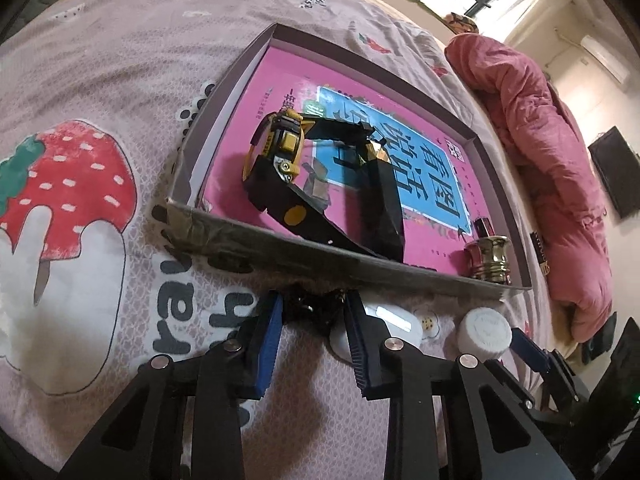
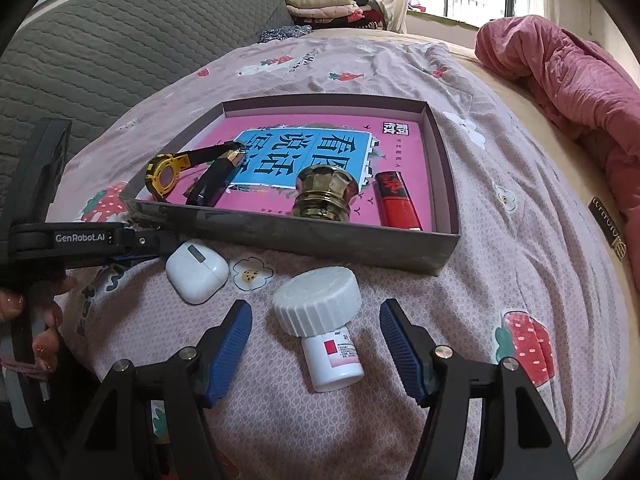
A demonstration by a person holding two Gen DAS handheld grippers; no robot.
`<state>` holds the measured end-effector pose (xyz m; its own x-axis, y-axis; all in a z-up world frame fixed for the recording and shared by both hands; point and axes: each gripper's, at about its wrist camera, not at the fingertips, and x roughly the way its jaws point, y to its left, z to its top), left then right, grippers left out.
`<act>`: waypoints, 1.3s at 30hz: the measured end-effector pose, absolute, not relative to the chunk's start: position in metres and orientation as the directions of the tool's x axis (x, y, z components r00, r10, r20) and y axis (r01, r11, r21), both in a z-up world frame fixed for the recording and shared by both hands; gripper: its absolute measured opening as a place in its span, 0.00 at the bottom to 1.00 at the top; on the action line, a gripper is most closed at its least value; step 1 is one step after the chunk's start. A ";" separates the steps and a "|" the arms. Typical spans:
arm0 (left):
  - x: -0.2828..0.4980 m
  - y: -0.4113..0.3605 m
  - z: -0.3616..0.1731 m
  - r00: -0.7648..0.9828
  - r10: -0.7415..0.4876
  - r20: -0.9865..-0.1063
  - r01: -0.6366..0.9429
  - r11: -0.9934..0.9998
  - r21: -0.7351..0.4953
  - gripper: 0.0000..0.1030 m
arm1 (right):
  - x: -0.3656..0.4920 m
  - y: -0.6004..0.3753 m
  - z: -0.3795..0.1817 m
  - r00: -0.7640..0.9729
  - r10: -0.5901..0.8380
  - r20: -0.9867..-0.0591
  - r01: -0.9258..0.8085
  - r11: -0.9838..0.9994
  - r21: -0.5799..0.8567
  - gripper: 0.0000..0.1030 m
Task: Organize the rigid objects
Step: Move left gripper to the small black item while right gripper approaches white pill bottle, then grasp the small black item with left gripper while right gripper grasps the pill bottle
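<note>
Our left gripper (image 1: pixel 314 300) has its jaws pulled in narrow, and they look pinched on a small dark tangled thing (image 1: pixel 308 314) that we honestly can't identify. It sits on the strawberry bedspread (image 1: pixel 120 80), right up against the near wall of the shallow box (image 2: pixel 248 236). The white earbud case (image 2: pixel 196 272) lies just to the right of it. Our right gripper (image 2: pixel 316 308) is spread wide with the white pill bottle (image 2: pixel 320 320) lying on its side between the blue pads (image 2: pixel 232 340). Its ribbed cap points to the far side, and neither pad touches it. The bottle is outside the box, near its front wall. Inside the box, on a pink book (image 2: pixel 280 128), we've got a yellow and black watch (image 2: pixel 168 172) at the left, a brassy knob-shaped piece (image 2: pixel 324 192) standing near the front wall, and a red tube (image 2: pixel 396 196) lying just right of that. A pink quilt (image 2: pixel 560 80) is bunched up far right on the bed.
</note>
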<state>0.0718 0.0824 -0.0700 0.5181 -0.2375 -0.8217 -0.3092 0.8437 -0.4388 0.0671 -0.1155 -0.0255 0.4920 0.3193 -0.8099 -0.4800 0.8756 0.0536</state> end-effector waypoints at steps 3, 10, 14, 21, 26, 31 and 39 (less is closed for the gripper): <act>0.074 0.084 -0.072 0.519 -0.235 -0.822 -0.313 0.843 -0.438 0.27 | 0.069 -0.113 -0.027 0.494 0.315 -0.810 -0.484 0.874 0.044 0.64; 0.076 0.078 -0.074 0.510 -0.206 -0.835 -0.298 0.869 -0.396 0.25 | 0.071 -0.105 -0.033 0.506 0.297 -0.810 -0.515 0.857 -0.007 0.64; 0.078 0.079 -0.075 0.515 -0.211 -0.831 -0.297 0.866 -0.403 0.25 | 0.075 -0.101 -0.037 0.520 0.273 -0.809 -0.514 0.857 -0.042 0.64; 0.082 0.073 -0.075 0.518 -0.189 -0.834 -0.284 0.882 -0.376 0.24 | 0.077 -0.106 -0.039 0.533 0.282 -0.797 -0.514 0.857 -0.041 0.55; 0.081 0.073 -0.075 0.525 -0.188 -0.830 -0.276 0.885 -0.375 0.24 | 0.075 -0.108 -0.034 0.550 0.299 -0.780 -0.517 0.855 -0.037 0.49; 0.077 0.076 -0.074 0.534 -0.194 -0.823 -0.271 0.883 -0.384 0.24 | 0.074 -0.113 -0.030 0.554 0.319 -0.769 -0.514 0.858 -0.015 0.49; 0.067 0.080 -0.066 0.546 -0.193 -0.815 -0.259 0.886 -0.384 0.24 | 0.067 -0.122 -0.017 0.577 0.352 -0.737 -0.515 0.857 0.007 0.49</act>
